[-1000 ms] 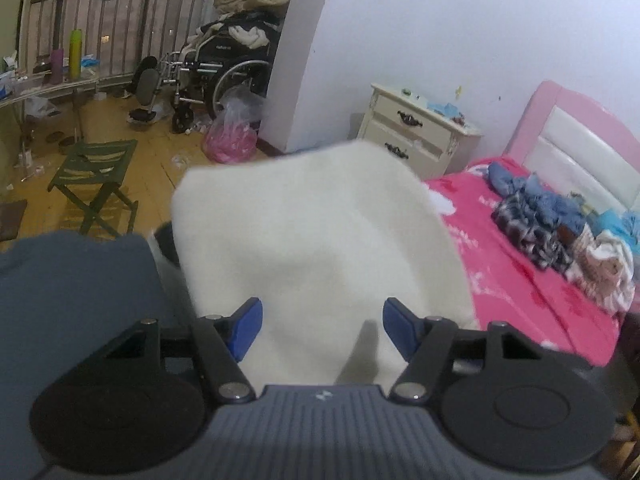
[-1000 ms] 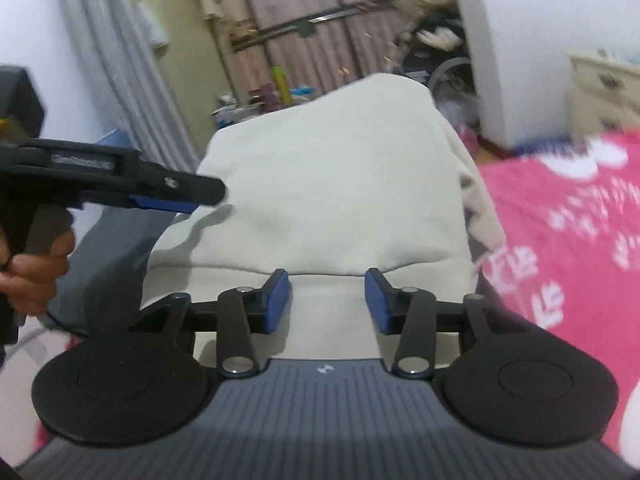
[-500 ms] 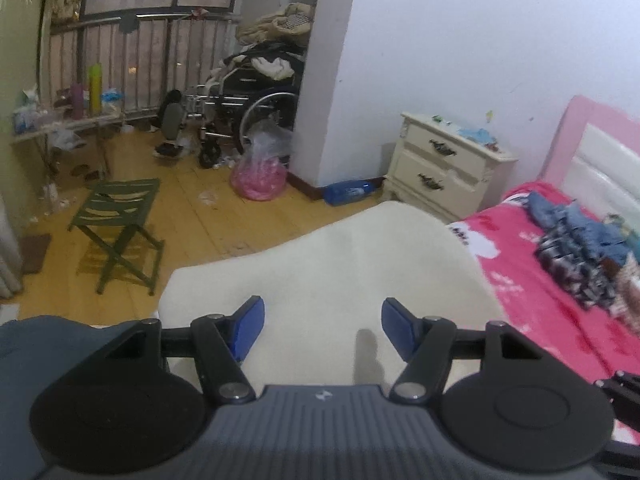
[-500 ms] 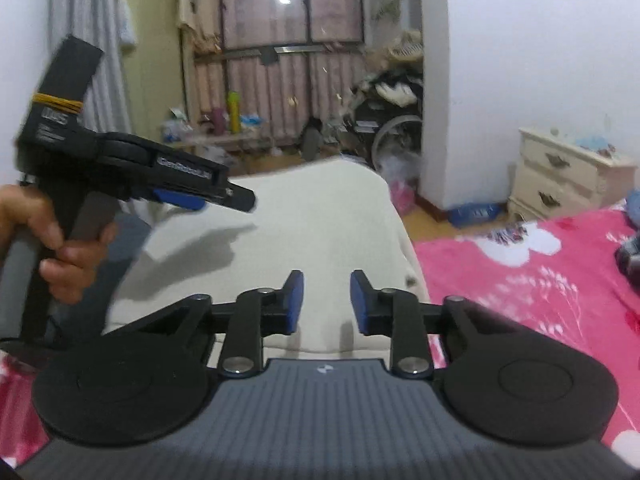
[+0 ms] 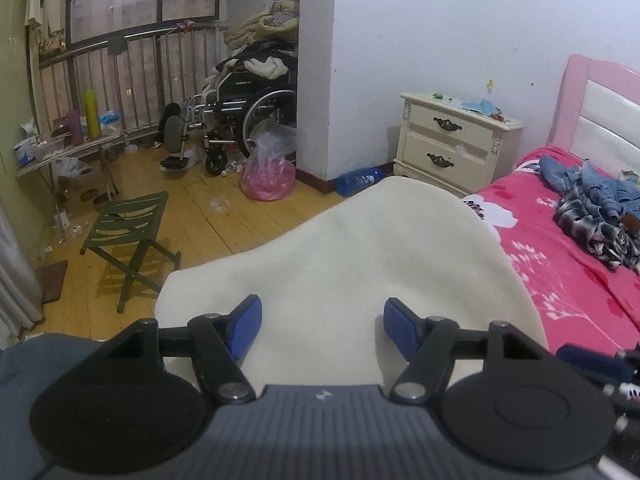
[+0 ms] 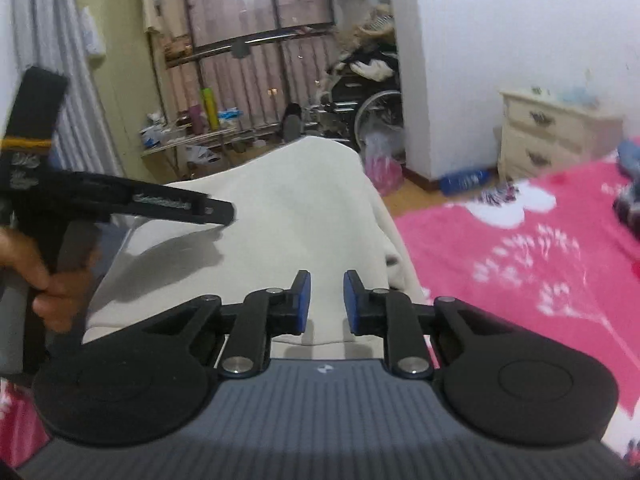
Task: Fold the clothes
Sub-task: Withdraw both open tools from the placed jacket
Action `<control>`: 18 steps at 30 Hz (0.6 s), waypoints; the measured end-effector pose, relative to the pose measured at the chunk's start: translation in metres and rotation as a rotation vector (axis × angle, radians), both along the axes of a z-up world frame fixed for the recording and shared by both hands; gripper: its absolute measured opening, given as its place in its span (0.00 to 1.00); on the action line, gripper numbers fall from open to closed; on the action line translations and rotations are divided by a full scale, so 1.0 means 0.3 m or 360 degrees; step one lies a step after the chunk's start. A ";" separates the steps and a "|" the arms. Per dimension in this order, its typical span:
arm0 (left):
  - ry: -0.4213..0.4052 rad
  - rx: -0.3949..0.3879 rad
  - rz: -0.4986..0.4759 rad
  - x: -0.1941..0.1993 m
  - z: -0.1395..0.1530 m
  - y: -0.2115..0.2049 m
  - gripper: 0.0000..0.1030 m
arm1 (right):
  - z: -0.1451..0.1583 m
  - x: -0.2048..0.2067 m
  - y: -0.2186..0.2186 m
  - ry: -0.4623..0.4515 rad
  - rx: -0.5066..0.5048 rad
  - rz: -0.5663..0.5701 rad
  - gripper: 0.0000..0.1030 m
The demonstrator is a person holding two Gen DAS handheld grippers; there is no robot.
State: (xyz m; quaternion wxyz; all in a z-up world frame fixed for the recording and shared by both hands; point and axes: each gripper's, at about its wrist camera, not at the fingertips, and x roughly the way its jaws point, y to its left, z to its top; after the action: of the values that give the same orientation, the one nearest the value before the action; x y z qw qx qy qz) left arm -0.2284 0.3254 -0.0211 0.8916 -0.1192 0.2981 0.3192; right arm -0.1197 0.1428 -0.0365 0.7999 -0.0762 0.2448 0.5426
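A cream garment (image 5: 360,264) lies draped in a mound at the edge of the pink bed (image 5: 560,280). My left gripper (image 5: 320,316) hovers just above the garment's near part, open, with nothing between its blue pads. In the right wrist view the left gripper (image 6: 224,214) shows from the side, held by a hand (image 6: 44,280), casting a shadow on the cream garment (image 6: 288,216). My right gripper (image 6: 326,300) is over the garment's near hem. Its jaws are closing to a narrow gap, and the cloth shows beyond the gap, not pinched.
A pile of blue and checked clothes (image 5: 592,208) lies further up the bed. A grey-blue cloth (image 5: 40,352) sits at the lower left. On the wooden floor beyond stand a green folding stool (image 5: 128,220), a pink bag (image 5: 268,176), a wheelchair (image 5: 240,112) and a cream nightstand (image 5: 452,148).
The cream garment fills less of the left wrist view, so more floor shows. The right gripper's jaws have narrowed markedly. The left gripper has shifted in the right wrist view.
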 end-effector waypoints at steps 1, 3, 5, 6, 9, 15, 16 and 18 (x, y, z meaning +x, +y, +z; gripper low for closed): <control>-0.0004 -0.0003 0.0001 -0.001 0.003 0.001 0.67 | -0.019 -0.001 0.013 -0.0002 -0.0048 0.0017 0.17; -0.0040 -0.0032 -0.0013 -0.014 0.025 0.002 0.64 | -0.091 0.005 0.049 0.0038 -0.0173 0.0028 0.16; -0.0077 -0.0031 -0.0018 -0.043 0.062 -0.003 0.63 | -0.127 0.009 0.054 0.0066 -0.0186 0.0009 0.16; -0.0081 -0.0002 -0.0011 -0.056 0.075 -0.008 0.63 | -0.127 0.014 0.051 0.0088 -0.0177 -0.0002 0.16; -0.0050 0.0018 -0.0002 -0.073 0.078 -0.001 0.63 | -0.116 0.019 0.061 0.0083 -0.0209 0.0003 0.16; 0.0023 0.0036 0.0004 -0.054 0.019 0.026 0.64 | -0.125 0.015 0.058 0.0089 -0.0195 -0.0011 0.16; 0.0024 0.0038 -0.0001 -0.053 0.018 0.025 0.64 | -0.124 0.009 0.055 0.0085 -0.0198 -0.0011 0.16; 0.0026 0.0032 -0.0004 -0.052 0.013 0.029 0.64 | -0.122 0.005 0.050 0.0093 -0.0193 -0.0012 0.16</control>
State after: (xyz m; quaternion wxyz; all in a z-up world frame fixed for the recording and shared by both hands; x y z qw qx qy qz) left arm -0.2439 0.3341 -0.0171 0.8907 -0.1072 0.3024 0.3222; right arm -0.1181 0.1578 -0.0730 0.7885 -0.1075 0.3008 0.5256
